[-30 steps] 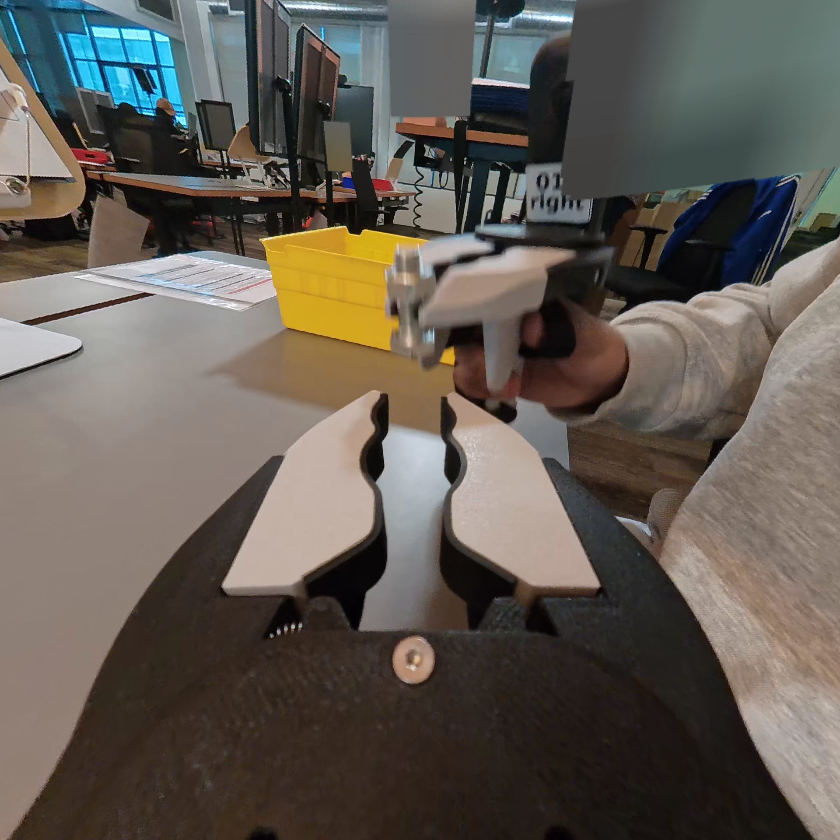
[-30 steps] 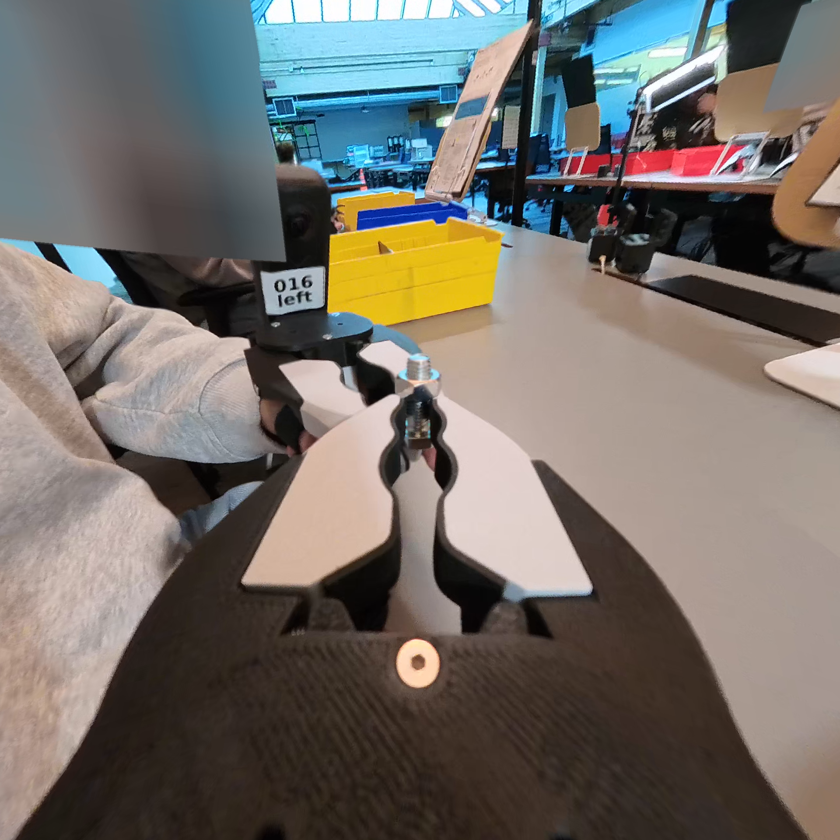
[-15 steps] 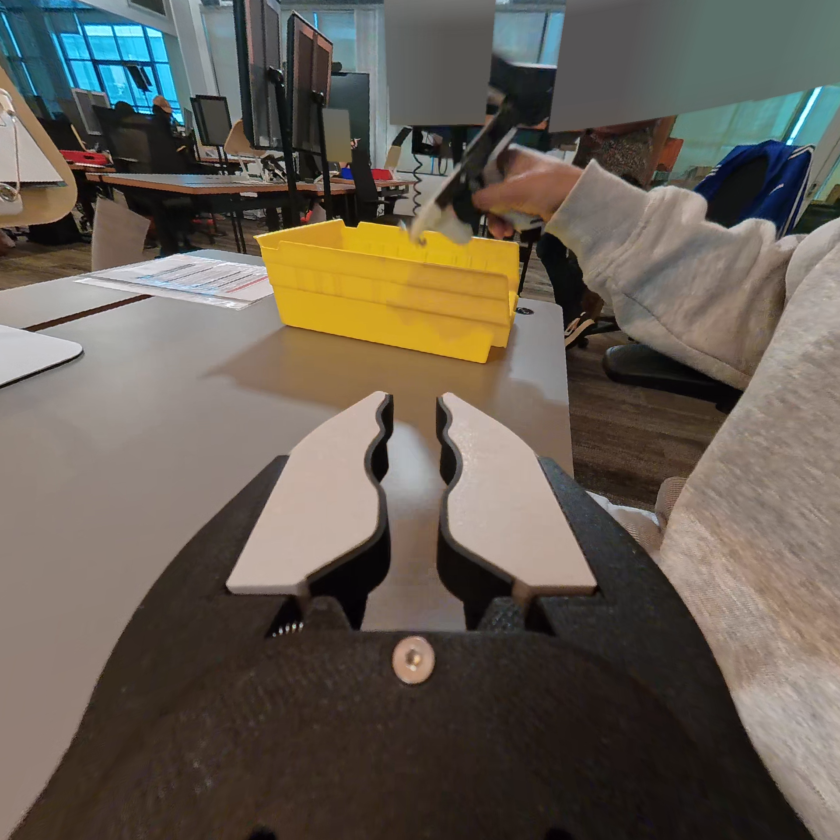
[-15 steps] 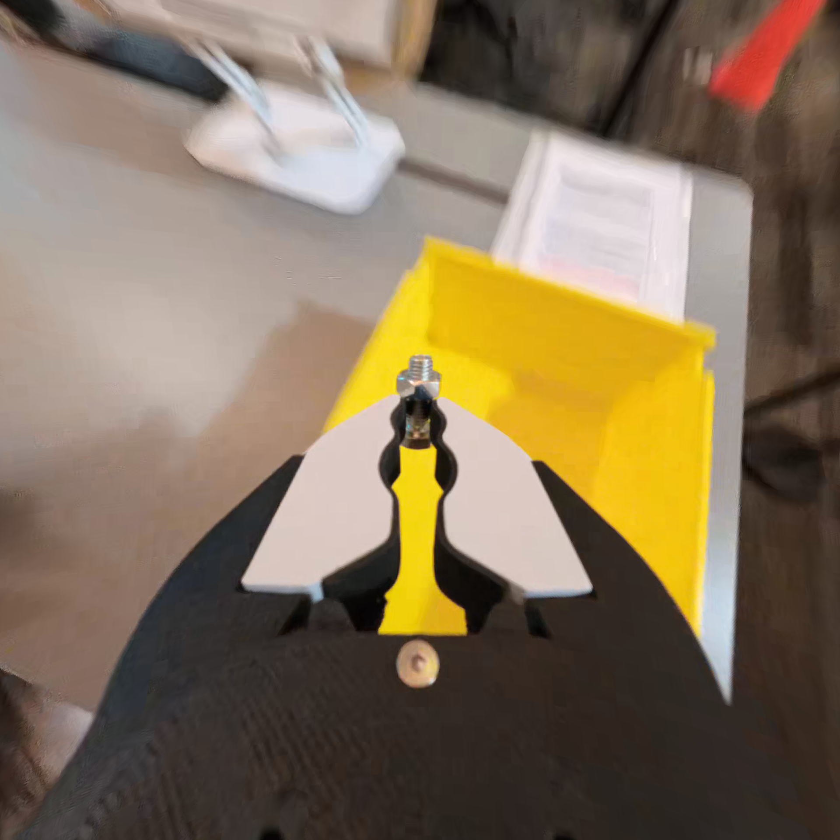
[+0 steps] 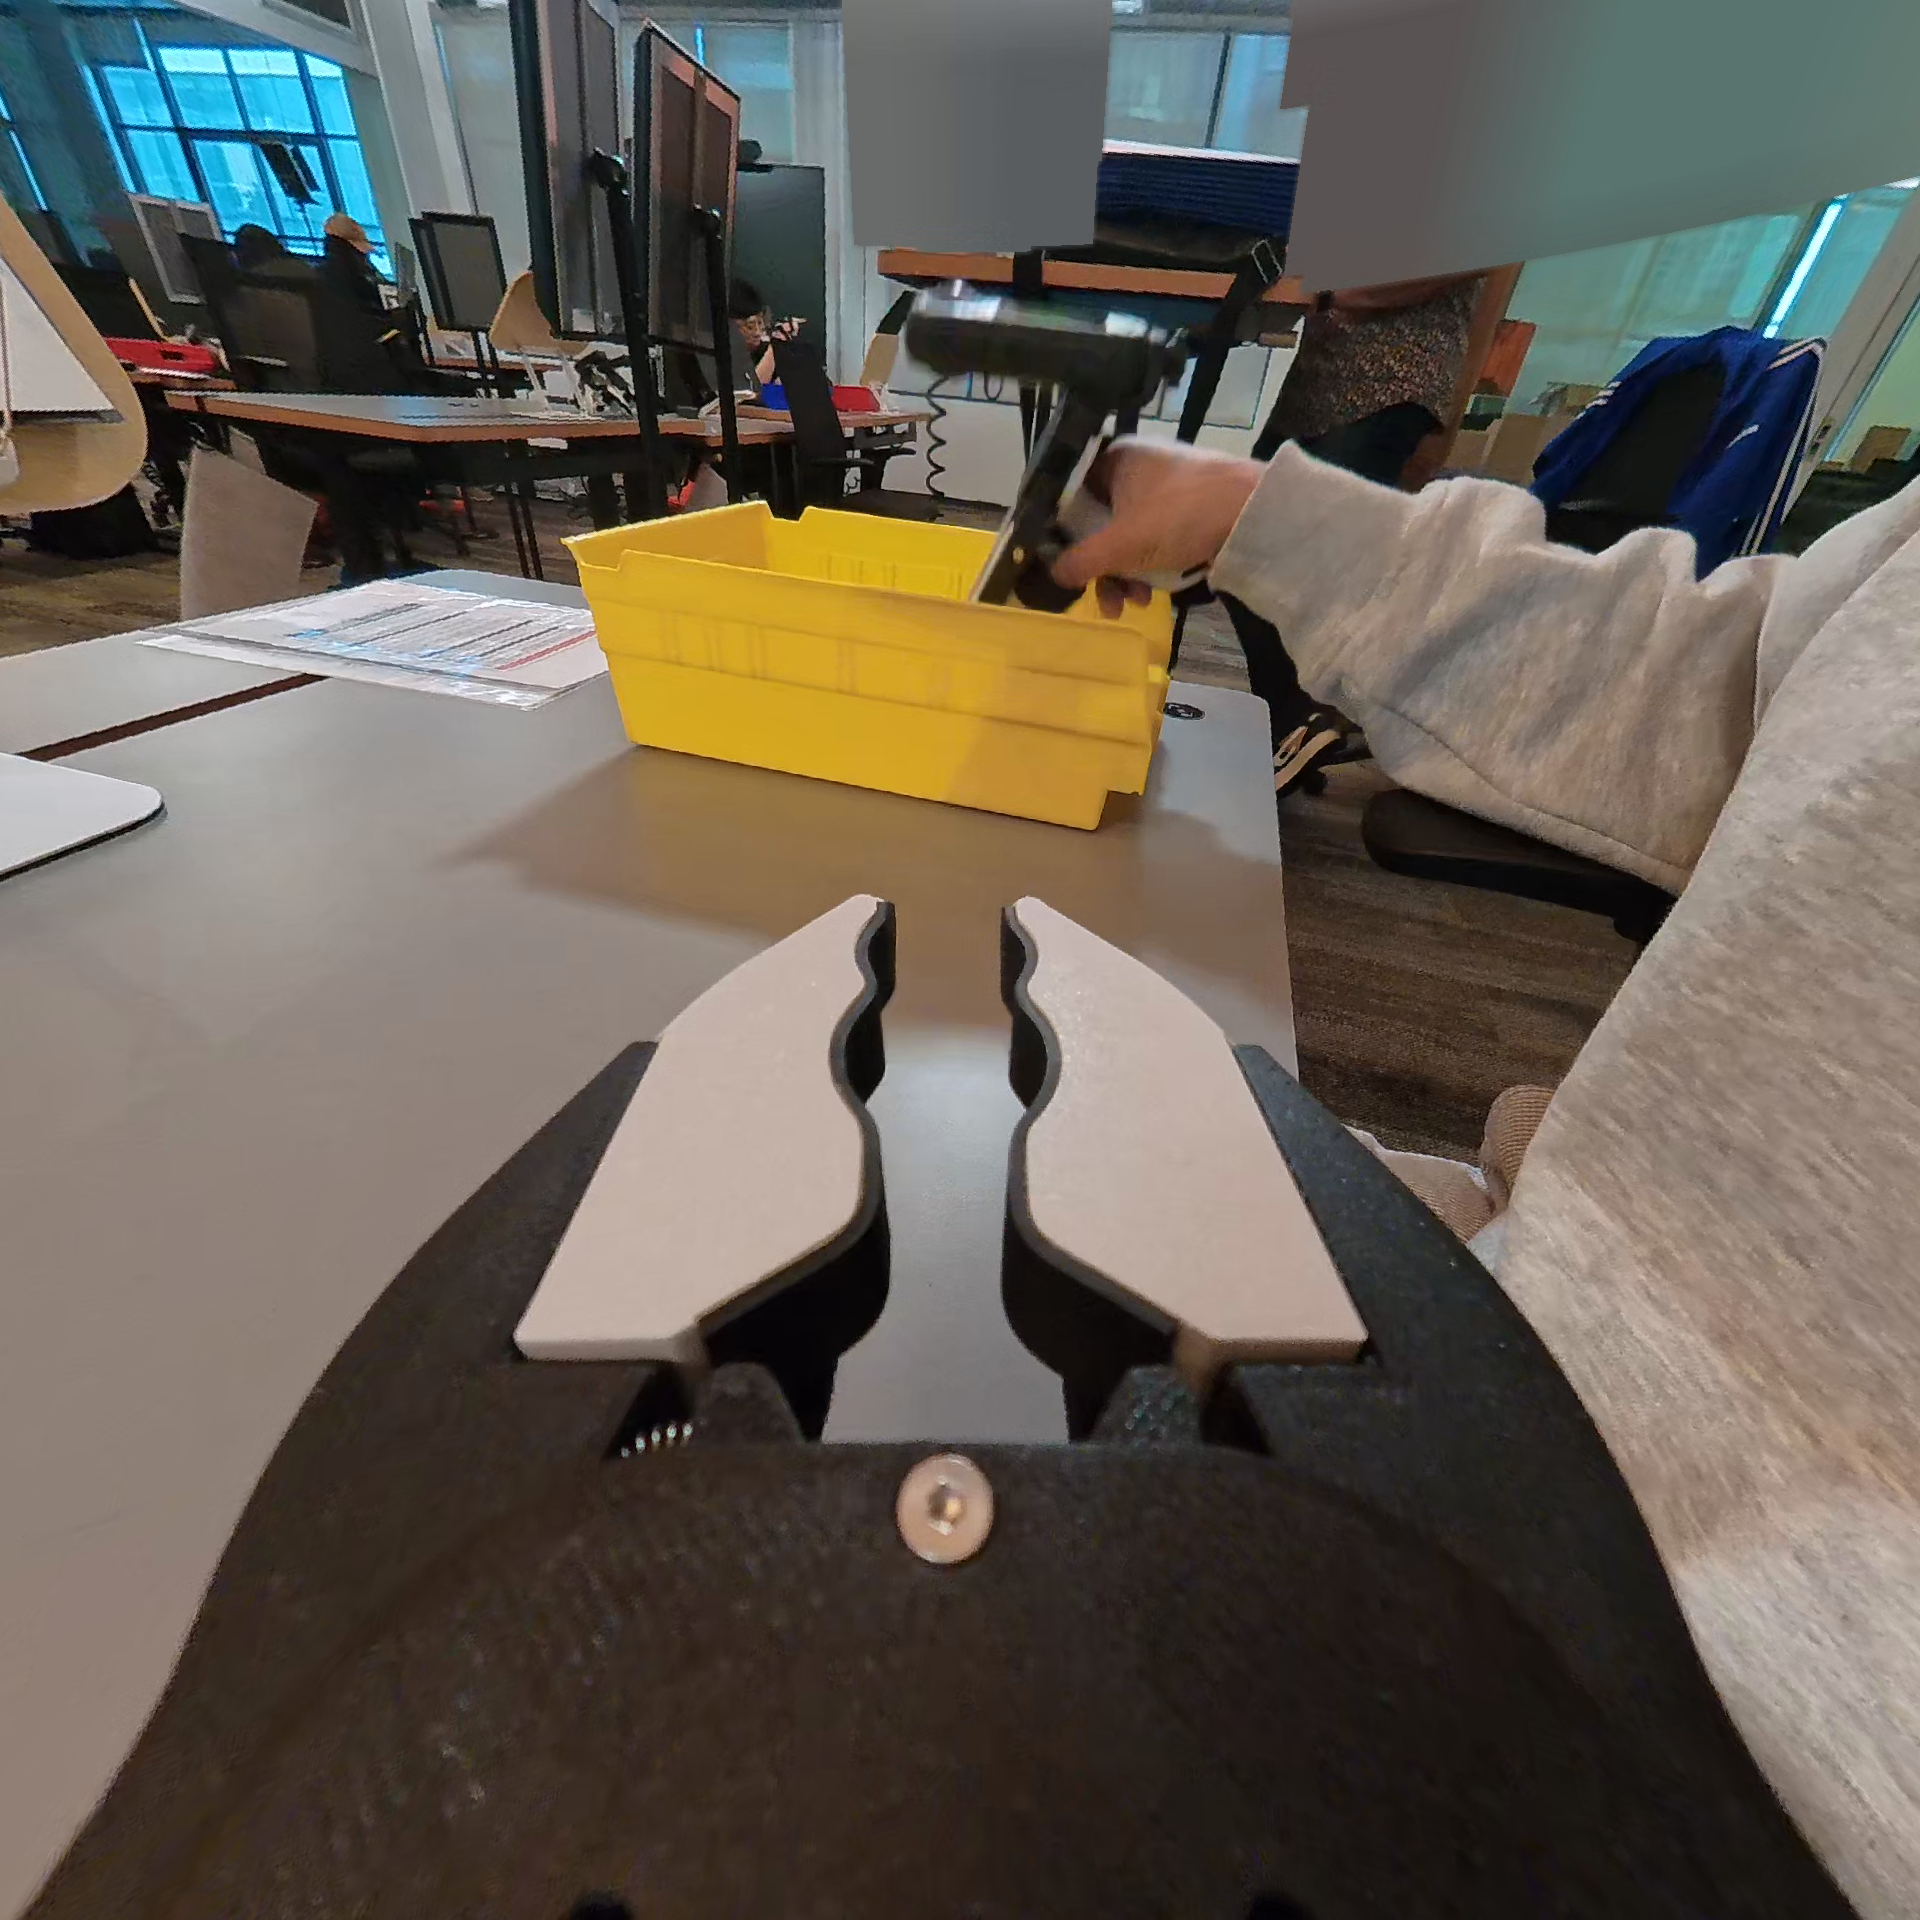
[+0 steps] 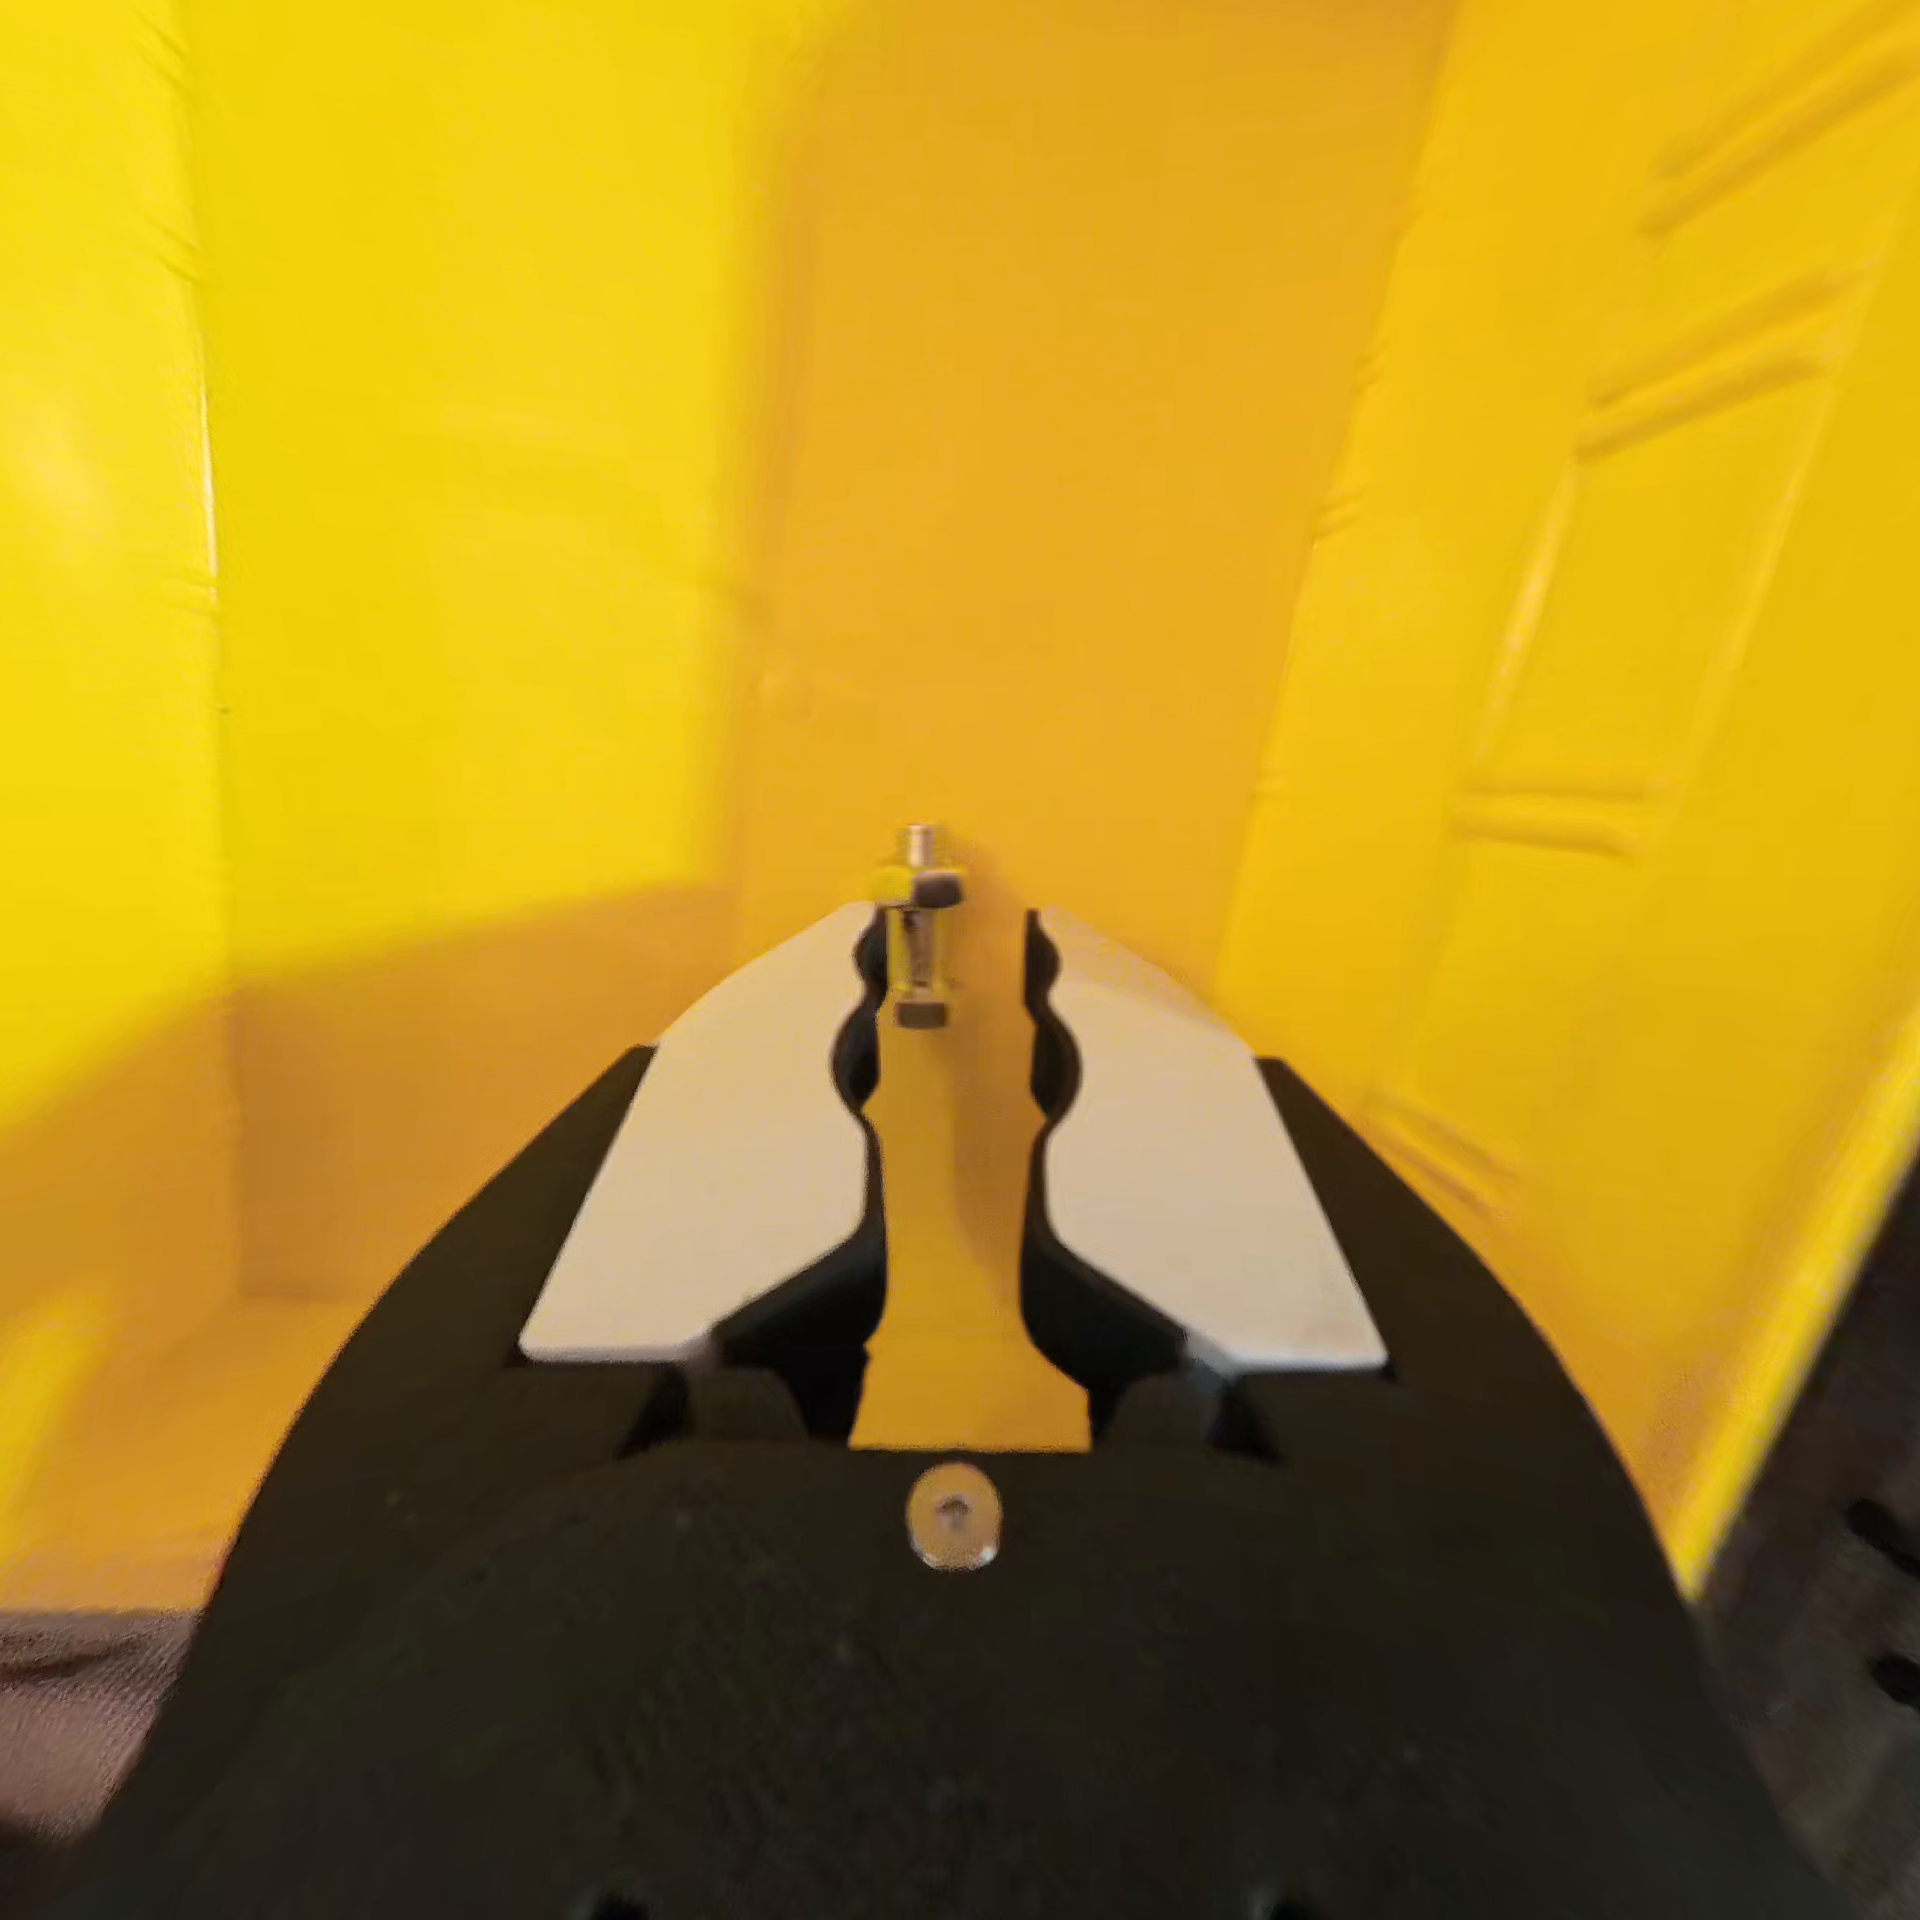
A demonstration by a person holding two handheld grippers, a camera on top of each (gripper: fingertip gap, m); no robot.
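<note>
My right gripper [image 6: 951, 920] is down inside a yellow bin [image 6: 520, 416], near its floor. Its jaws stand apart. A small metal bolt with a nut [image 6: 920, 925] sits between the fingertips, close against the left finger, with a gap to the right finger. In the left wrist view the right gripper [image 5: 1023, 561] dips over the far rim of the same bin [image 5: 862, 696], its fingertips hidden inside. My left gripper [image 5: 945, 914] is open and empty, low over the grey table [image 5: 364, 987], well short of the bin.
A plastic-covered paper sheet [image 5: 384, 634] lies left of the bin. A white flat object [image 5: 62, 810] sits at the far left. The table's right edge [image 5: 1283, 935] drops to the floor beside the person's grey sleeve [image 5: 1455, 644]. Desks with monitors [image 5: 623, 208] stand behind.
My right gripper swung from in front of the left gripper over to the yellow bin, went down into it, and its jaws opened off the bolt. My left gripper stayed put.
</note>
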